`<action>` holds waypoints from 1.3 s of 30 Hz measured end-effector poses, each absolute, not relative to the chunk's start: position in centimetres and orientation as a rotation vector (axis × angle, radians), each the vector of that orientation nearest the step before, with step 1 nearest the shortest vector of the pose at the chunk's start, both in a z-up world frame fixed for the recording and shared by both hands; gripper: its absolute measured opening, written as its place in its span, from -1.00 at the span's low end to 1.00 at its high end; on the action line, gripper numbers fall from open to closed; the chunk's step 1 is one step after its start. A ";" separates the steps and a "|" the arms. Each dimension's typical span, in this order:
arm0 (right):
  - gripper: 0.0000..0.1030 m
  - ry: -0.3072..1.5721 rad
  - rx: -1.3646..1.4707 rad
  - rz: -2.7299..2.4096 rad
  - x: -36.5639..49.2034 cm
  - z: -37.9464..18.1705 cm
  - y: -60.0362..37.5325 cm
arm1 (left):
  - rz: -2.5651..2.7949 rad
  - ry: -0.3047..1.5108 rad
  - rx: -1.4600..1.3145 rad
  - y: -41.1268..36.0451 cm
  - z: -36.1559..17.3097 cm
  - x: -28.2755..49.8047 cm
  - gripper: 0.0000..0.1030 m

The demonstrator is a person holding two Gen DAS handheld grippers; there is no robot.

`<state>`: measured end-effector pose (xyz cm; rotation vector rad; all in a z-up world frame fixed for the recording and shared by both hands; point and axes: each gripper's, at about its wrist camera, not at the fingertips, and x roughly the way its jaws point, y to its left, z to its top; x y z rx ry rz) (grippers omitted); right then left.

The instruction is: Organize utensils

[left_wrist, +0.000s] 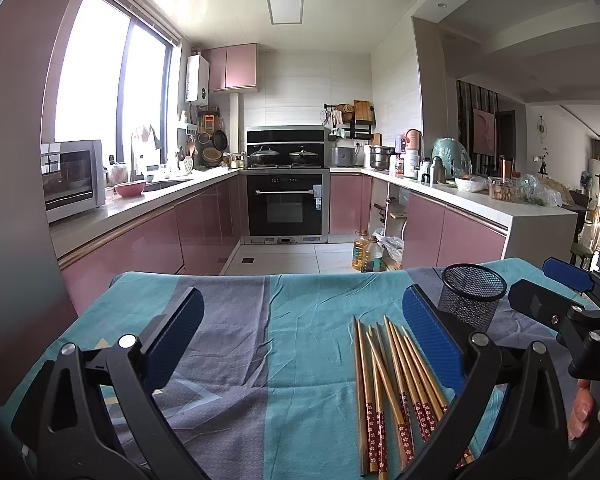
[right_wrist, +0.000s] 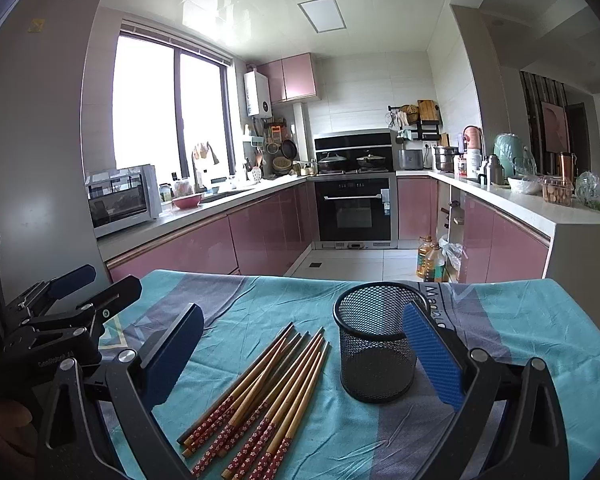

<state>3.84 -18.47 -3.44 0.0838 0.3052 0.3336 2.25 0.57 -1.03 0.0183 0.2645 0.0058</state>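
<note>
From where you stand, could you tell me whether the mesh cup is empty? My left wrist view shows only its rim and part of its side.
Observer: Yes, the mesh cup is empty; the right wrist view looks down to its bare bottom.
Operator: Thank you. Is it standing properly?
Observer: It stands upright, its base flat on the cloth.
Operator: And the right gripper?
Observer: The right gripper is open and holds nothing; in its own view the chopsticks and the cup both sit between its fingers.
</note>
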 end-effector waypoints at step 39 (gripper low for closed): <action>-0.26 0.882 0.073 0.383 12.3 -12.7 -16.4 | -0.263 0.862 0.101 -2.4 -11.8 16.9 0.19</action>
